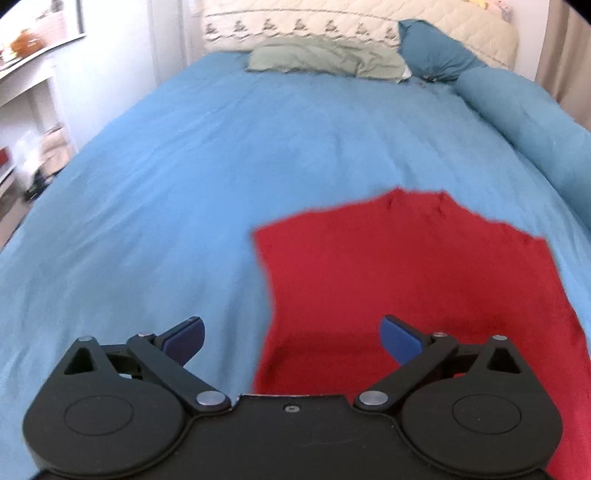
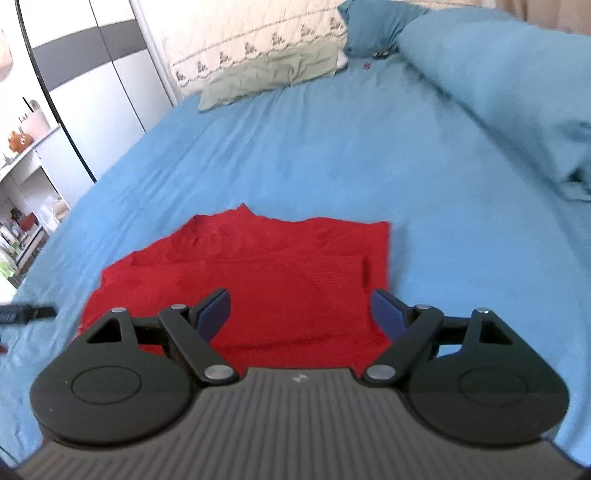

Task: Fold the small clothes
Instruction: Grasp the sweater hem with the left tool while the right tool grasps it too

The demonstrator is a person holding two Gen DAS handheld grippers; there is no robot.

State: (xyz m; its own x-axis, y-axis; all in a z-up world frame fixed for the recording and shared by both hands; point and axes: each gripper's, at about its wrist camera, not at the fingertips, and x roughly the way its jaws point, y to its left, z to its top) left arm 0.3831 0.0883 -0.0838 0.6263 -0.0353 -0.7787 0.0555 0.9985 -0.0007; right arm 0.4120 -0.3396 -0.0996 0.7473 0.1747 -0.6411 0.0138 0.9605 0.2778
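Note:
A small red knit garment [image 1: 413, 273] lies flat on the blue bedsheet [image 1: 207, 177], with one sleeve folded across its body in the right wrist view [image 2: 273, 273]. My left gripper [image 1: 291, 332] is open and empty, above the garment's left edge. My right gripper [image 2: 301, 306] is open and empty, above the garment's near right part. A dark tip of the left gripper [image 2: 27, 313] shows at the left edge of the right wrist view.
A pale green pillow [image 1: 325, 59] and a teal pillow [image 1: 432, 51] lie at the head of the bed by a quilted headboard [image 1: 351, 22]. A rolled blue duvet [image 2: 509, 92] runs along the right side. White shelves [image 1: 22, 92] and a wardrobe [image 2: 92, 81] stand left.

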